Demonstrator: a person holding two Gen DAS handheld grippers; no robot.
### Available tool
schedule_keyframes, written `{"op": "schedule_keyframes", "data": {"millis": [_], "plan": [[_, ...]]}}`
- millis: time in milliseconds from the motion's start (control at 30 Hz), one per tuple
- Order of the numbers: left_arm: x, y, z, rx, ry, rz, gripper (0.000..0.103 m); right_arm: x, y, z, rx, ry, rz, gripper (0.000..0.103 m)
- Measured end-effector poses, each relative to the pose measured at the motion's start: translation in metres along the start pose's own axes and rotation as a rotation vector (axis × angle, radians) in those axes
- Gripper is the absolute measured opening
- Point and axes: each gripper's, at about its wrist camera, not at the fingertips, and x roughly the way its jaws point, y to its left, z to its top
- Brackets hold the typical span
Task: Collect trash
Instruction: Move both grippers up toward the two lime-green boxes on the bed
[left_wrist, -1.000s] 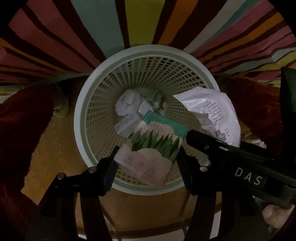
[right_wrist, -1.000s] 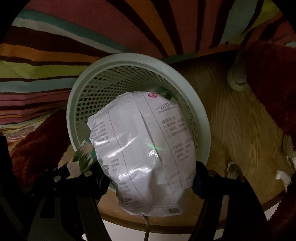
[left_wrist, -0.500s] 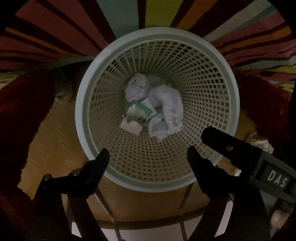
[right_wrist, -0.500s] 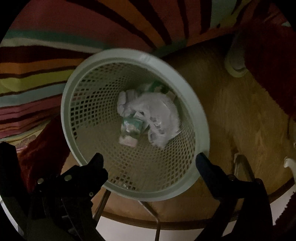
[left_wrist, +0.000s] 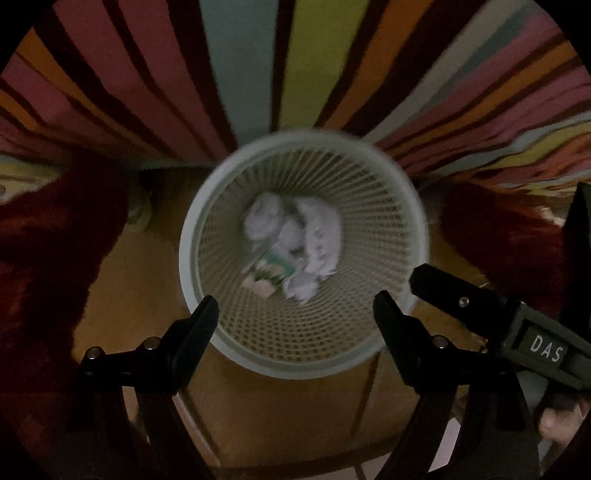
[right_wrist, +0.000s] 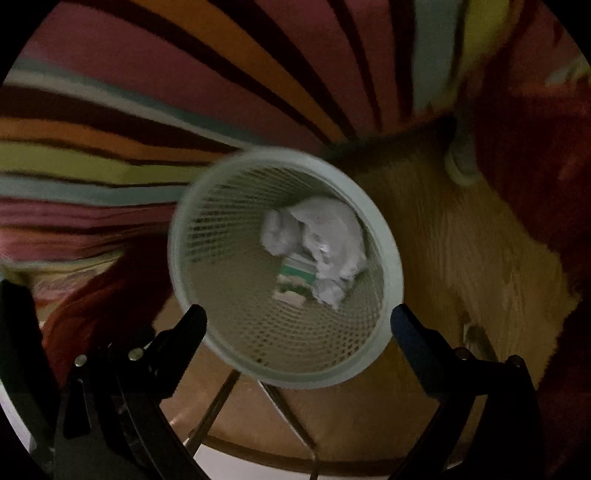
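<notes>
A pale green mesh waste basket (left_wrist: 406, 206) stands on a round wooden table and shows in both views, also in the right wrist view (right_wrist: 384, 236). Inside lie a crumpled white wrapper (left_wrist: 317, 232) (right_wrist: 332, 236), white paper balls, and a green and pink packet (left_wrist: 269, 273) (right_wrist: 295, 280). My left gripper (left_wrist: 295, 314) is open and empty above the basket's near rim. My right gripper (right_wrist: 297, 325) is open and empty above the basket; one of its fingers (left_wrist: 454, 295) shows in the left wrist view.
The wooden table (left_wrist: 140, 280) (right_wrist: 461, 251) carries dark red furry cloth (left_wrist: 44, 266) (right_wrist: 535, 155) on both sides. A striped colourful rug (left_wrist: 258, 74) lies beyond. A small pale round object (right_wrist: 461, 162) sits at the table's far edge.
Both grippers let go of their trash: the packet and the white wrapper dropped into the basket. Both grippers have since risen, so the basket looks smaller.
</notes>
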Motion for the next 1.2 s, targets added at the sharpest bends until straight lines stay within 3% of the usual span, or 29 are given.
{"op": "schedule_keyframes", "data": {"millis": [100, 167, 300, 367, 533, 767, 967, 1200], "plan": [[-0.036, -0.008, -0.004, 0.061, -0.105, -0.014, 0.083, -0.040, 0.013, -0.006, -0.062, -0.110, 0.062, 0.096], [-0.066, -0.017, -0.010, 0.128, -0.213, 0.024, 0.083, -0.061, 0.017, -0.008, -0.091, -0.181, 0.082, 0.096], [-0.115, -0.028, -0.012, 0.225, -0.417, 0.094, 0.083, -0.117, 0.028, -0.009, -0.169, -0.402, 0.091, 0.096], [-0.138, -0.033, -0.009, 0.257, -0.512, 0.119, 0.083, -0.149, 0.035, -0.002, -0.209, -0.515, 0.089, 0.096], [-0.180, -0.050, 0.014, 0.335, -0.669, 0.154, 0.083, -0.207, 0.042, 0.030, -0.262, -0.700, 0.126, 0.096], [-0.221, -0.070, 0.069, 0.377, -0.766, 0.148, 0.083, -0.249, 0.060, 0.094, -0.334, -0.845, 0.069, 0.096], [-0.240, -0.083, 0.123, 0.405, -0.811, 0.161, 0.083, -0.260, 0.077, 0.138, -0.367, -0.865, 0.053, 0.096], [-0.247, -0.088, 0.172, 0.421, -0.822, 0.118, 0.083, -0.274, 0.083, 0.180, -0.390, -0.869, 0.016, 0.096]]}}
